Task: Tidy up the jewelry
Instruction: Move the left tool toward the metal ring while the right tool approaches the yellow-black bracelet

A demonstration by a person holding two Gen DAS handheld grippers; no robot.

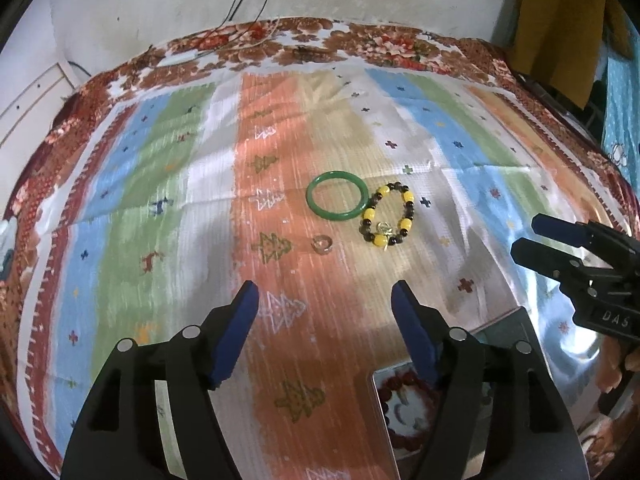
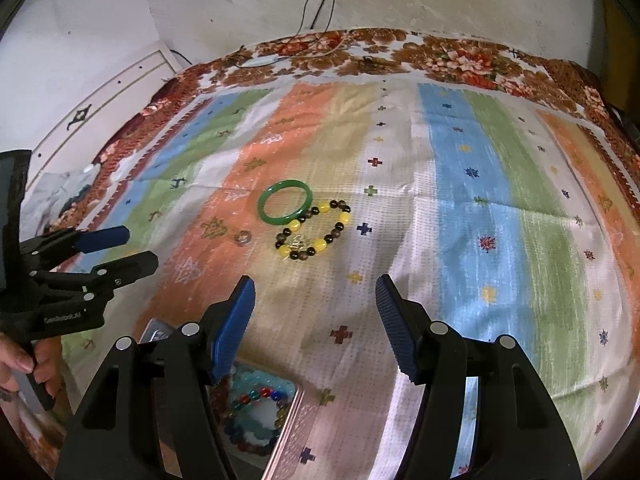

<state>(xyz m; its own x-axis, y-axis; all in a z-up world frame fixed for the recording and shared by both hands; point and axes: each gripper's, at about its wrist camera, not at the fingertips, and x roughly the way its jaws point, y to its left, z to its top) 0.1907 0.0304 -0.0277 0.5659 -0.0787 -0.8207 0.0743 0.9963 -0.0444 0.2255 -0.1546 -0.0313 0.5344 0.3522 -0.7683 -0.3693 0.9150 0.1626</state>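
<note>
You held both claws spread and empty, the left gripper (image 1: 324, 304) and right gripper (image 2: 316, 300), over a striped cloth (image 1: 168, 168) with a floral border, near a stained white wall (image 2: 400, 0). The green bangle (image 1: 337, 193) touched the beaded bracelet (image 1: 387, 216); a small ring (image 1: 321, 243) lay near.

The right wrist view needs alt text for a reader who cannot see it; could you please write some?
The right gripper, jaws open and empty, points down at a striped cloth where a green bangle, a yellow-and-dark beaded bracelet and a small ring lie. The left gripper enters from the left, also open, and a box of beaded bracelets sits near the bottom edge.
</note>
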